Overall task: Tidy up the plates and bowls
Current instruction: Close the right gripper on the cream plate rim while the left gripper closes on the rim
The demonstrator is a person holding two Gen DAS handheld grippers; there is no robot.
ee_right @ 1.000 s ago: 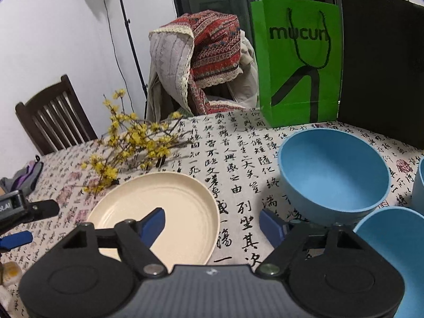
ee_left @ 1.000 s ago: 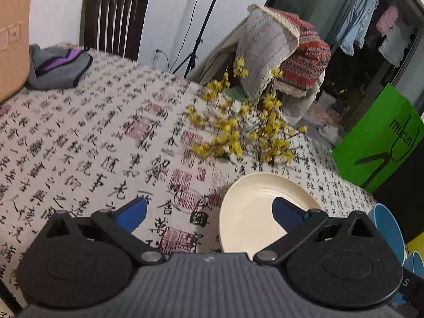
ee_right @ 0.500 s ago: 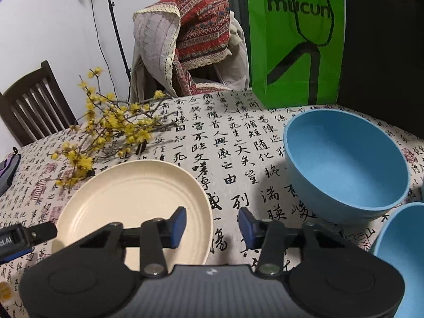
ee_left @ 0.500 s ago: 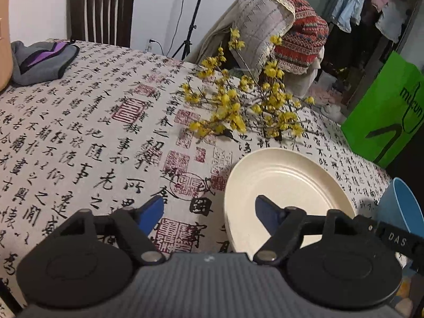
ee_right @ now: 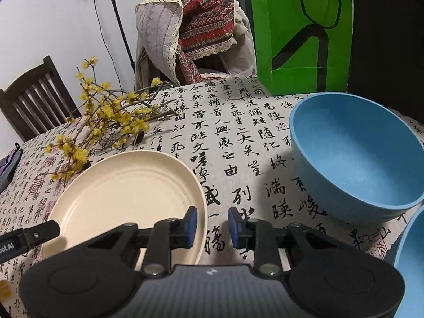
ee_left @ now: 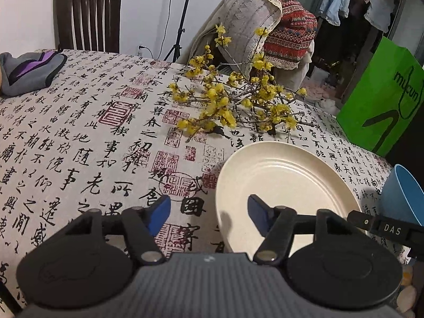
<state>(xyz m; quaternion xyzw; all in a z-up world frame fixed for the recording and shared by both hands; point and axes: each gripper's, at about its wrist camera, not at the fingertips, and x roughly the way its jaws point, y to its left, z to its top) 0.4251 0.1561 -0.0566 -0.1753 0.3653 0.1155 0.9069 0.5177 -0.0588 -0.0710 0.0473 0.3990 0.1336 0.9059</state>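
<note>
A cream plate lies flat on the printed tablecloth. My left gripper straddles its near left rim, one blue pad over the plate and one over the cloth. Its jaws are closing and the pads do not touch the rim. In the right wrist view, my right gripper straddles the right rim of the cream plate. Its jaws are closing to a narrow gap, with the pads still off the rim. A large blue bowl stands right of the plate, and a second blue bowl shows at the lower right edge.
A yellow flowering branch lies just behind the plate. A green paper bag stands at the table's far edge. A grey and purple cloth lies at the far left, with a dark wooden chair and a cloth-draped chair behind.
Both grippers have sunk closer to the cream plate and narrowed their jaws, the right one much more. The plate and bowls have not moved.
</note>
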